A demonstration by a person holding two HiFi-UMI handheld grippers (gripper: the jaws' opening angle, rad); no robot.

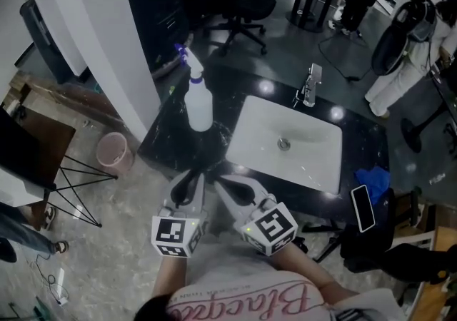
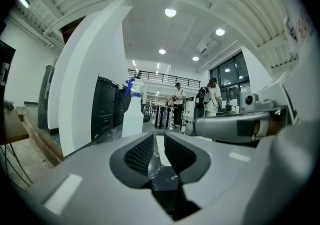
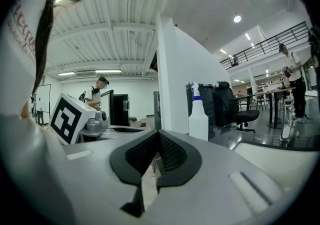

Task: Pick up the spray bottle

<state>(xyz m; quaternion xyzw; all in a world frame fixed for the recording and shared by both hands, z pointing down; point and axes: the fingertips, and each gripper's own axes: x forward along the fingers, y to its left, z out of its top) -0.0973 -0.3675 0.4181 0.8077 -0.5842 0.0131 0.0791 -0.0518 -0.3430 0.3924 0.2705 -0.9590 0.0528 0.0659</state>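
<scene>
A white spray bottle [image 1: 198, 102] with a blue nozzle stands upright on the black marble counter [image 1: 168, 143], left of the sink. Both grippers hover side by side at the counter's near edge, short of the bottle and pointing toward it. My left gripper [image 1: 191, 173] has a narrow gap between its pads and holds nothing; in the left gripper view [image 2: 158, 136] the bottle [image 2: 132, 114] stands ahead, slightly left. My right gripper [image 1: 223, 180] has its pads together, empty; in the right gripper view [image 3: 159, 134] the bottle [image 3: 198, 116] stands ahead to the right.
A white sink [image 1: 250, 134] with a faucet [image 1: 310, 84] fills the counter's middle. A phone [image 1: 362, 207] and a blue cloth [image 1: 373, 180] lie at its right end. A white pillar [image 1: 93, 27] rises at left, a pink bin [image 1: 114, 152] beside it. An office chair [image 1: 243, 6] stands behind.
</scene>
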